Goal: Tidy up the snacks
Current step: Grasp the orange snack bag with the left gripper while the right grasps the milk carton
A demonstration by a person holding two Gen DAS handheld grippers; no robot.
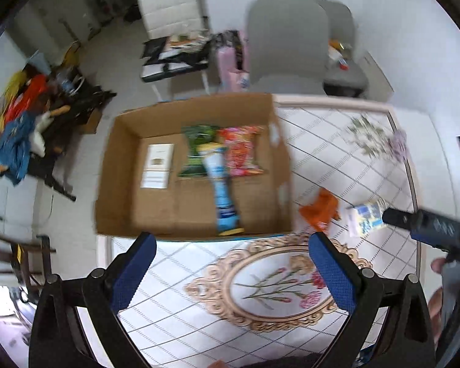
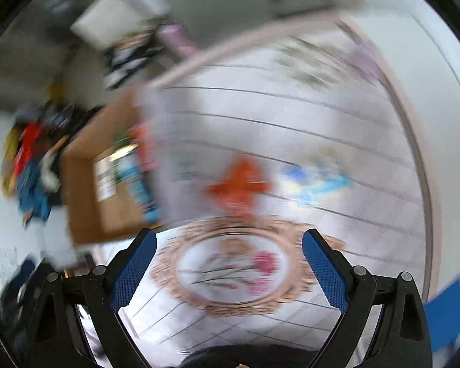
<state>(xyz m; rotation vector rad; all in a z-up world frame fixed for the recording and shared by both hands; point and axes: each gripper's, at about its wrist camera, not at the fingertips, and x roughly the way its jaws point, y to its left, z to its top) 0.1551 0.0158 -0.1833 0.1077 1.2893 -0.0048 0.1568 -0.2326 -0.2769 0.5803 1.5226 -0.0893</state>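
A cardboard box (image 1: pixel 125 184) sits on the table's left end and holds a green packet (image 1: pixel 196 150), an orange-pink packet (image 1: pixel 242 150) and a long blue packet (image 1: pixel 222 193) lying across them. On the tablecloth right of the box lie an orange packet (image 1: pixel 320 210) and a blue-and-white packet (image 1: pixel 366 214). My left gripper (image 1: pixel 230 273) is open and empty, in front of the box. My right gripper (image 2: pixel 230 273) is open and empty too; its blurred view shows the orange packet (image 2: pixel 239 184) and the blue-and-white packet (image 2: pixel 316 181) ahead. The right gripper's body (image 1: pixel 429 224) reaches toward the blue-and-white packet.
The table (image 1: pixel 352 165) has a floral tiled cloth with an oval flower medallion (image 1: pixel 276 282). A grey chair (image 1: pixel 288 43) stands behind the box. A white chair with clutter (image 1: pixel 171 30) and a pile of clothes (image 1: pixel 18 122) lie beyond on the floor.
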